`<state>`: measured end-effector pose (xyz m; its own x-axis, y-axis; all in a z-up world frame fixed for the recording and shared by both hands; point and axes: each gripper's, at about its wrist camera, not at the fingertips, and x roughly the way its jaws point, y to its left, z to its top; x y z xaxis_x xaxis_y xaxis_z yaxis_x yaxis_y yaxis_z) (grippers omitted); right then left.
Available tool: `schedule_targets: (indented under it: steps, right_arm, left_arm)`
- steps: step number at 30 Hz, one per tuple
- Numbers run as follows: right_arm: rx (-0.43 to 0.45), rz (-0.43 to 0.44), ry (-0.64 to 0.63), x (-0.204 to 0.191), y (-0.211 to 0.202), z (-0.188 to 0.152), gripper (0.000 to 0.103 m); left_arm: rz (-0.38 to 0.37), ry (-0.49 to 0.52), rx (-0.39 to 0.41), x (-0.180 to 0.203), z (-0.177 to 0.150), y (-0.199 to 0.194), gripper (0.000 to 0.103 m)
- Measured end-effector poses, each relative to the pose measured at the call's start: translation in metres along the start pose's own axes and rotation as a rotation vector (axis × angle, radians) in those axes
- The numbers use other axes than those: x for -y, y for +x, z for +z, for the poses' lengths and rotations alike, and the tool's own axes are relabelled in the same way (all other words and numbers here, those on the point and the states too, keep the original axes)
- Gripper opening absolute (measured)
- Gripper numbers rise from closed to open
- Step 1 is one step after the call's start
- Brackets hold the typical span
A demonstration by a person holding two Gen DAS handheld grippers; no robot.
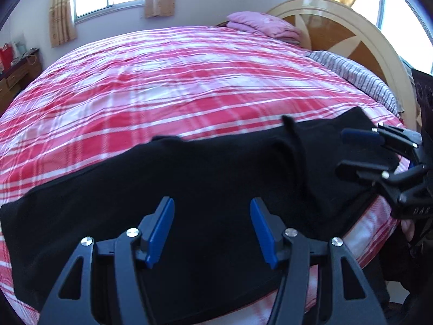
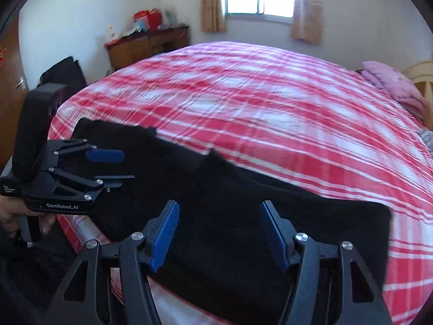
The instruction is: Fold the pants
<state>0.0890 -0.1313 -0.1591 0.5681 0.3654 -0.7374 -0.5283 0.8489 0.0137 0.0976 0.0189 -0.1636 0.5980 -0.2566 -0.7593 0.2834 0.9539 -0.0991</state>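
Note:
Black pants [image 1: 189, 189] lie flat along the near edge of the bed, also in the right wrist view [image 2: 243, 216]. My left gripper [image 1: 212, 230] is open and empty, hovering over the middle of the pants; it also shows at the left of the right wrist view [image 2: 119, 166]. My right gripper [image 2: 219, 230] is open and empty above the pants; it shows at the right of the left wrist view [image 1: 342, 151], over the pants' right end. A small fold of fabric [image 1: 291, 124] sticks up along the far edge.
The bed has a red and white plaid cover [image 1: 176, 81]. A pink folded blanket [image 1: 265, 25] and a grey striped pillow [image 1: 357, 75] lie by the wooden headboard [image 1: 338, 32]. A wooden dresser [image 2: 146, 46] stands by the far wall.

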Motion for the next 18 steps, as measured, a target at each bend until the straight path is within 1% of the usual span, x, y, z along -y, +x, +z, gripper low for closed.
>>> schedule_targets:
  steps: [2, 3, 4, 6, 9, 11, 12, 13, 14, 15, 16, 18]
  right_arm:
    - [-0.03, 0.004, -0.001, -0.004, 0.012, -0.004, 0.064]
    - [-0.083, 0.003, -0.003, -0.006, 0.024, -0.008, 0.064]
    - [-0.102, -0.006, -0.01, -0.008, 0.029, -0.013, 0.064]
    - [-0.069, -0.027, -0.045, -0.014, 0.031, -0.02, 0.065]
    - [-0.067, -0.02, -0.046, -0.016, 0.027, -0.018, 0.065]
    - [-0.047, 0.009, -0.038, -0.014, 0.017, -0.019, 0.065]
    - [-0.023, 0.018, -0.034, -0.013, 0.01, -0.02, 0.065]
    - [-0.004, 0.016, -0.035, -0.012, 0.003, -0.02, 0.065]
    - [0.025, 0.008, -0.038, -0.012, -0.005, -0.021, 0.065]
    - [0.036, -0.001, -0.04, -0.011, -0.01, -0.021, 0.065]
    - [0.049, -0.014, -0.038, -0.01, -0.016, -0.023, 0.065]
    - [0.054, -0.014, -0.038, -0.008, -0.025, -0.026, 0.065]
  left_arm:
    - [0.006, -0.017, -0.003, -0.01, -0.003, 0.0, 0.061]
    - [0.008, -0.024, -0.004, -0.015, -0.004, -0.001, 0.061]
    - [0.013, -0.033, -0.005, -0.02, -0.006, -0.001, 0.061]
    - [0.025, -0.043, -0.006, -0.029, -0.008, -0.003, 0.061]
    - [0.053, -0.047, -0.008, -0.045, -0.011, -0.008, 0.061]
    - [0.09, -0.03, -0.002, -0.057, -0.012, -0.016, 0.061]
    - [0.124, -0.021, 0.002, -0.066, -0.013, -0.021, 0.062]
    - [0.16, -0.017, 0.005, -0.075, -0.015, -0.026, 0.067]
    - [0.199, -0.019, 0.007, -0.086, -0.017, -0.031, 0.07]
    - [0.237, -0.031, 0.01, -0.1, -0.02, -0.037, 0.072]
    - [0.261, -0.047, 0.007, -0.113, -0.023, -0.042, 0.072]
    - [0.308, -0.085, -0.01, -0.14, -0.032, -0.05, 0.072]
